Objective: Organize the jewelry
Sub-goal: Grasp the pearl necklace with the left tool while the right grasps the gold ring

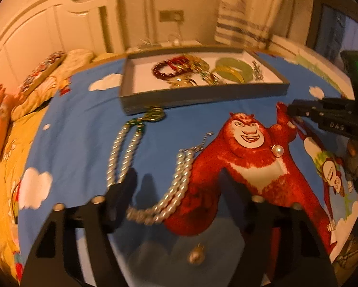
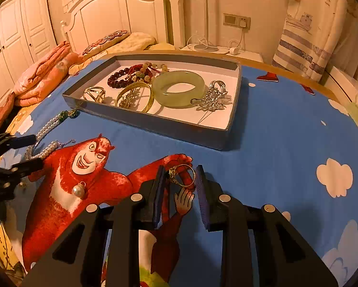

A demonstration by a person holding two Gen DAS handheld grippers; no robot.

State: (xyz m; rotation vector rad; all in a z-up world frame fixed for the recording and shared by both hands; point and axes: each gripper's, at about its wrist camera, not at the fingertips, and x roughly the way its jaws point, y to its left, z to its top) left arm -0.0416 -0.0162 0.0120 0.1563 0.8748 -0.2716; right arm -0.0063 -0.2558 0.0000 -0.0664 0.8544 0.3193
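Note:
My right gripper [image 2: 180,181] is shut on a gold ring [image 2: 181,175], just above the blue cartoon sheet [image 2: 274,143]. My left gripper [image 1: 179,186] stands open over a multi-strand pearl bracelet [image 1: 179,179], which lies on the sheet between its blurred fingers, untouched. To the left lies a pearl necklace [image 1: 126,148] with a green pendant. One pearl earring [image 1: 278,150] rests on the bear print and another [image 1: 195,256] lies under my left gripper. The grey tray [image 2: 155,124] holds a jade bangle [image 2: 179,88], a gold bangle [image 2: 135,95] and a silver brooch [image 2: 212,98].
The tray also carries dark red beads [image 2: 117,79] and a gold knot ring [image 2: 93,93]. Pillows [image 2: 121,40] and a folded orange blanket [image 2: 42,76] lie by the white headboard [image 2: 121,7]. A nightstand [image 2: 217,50] with cables stands behind the bed.

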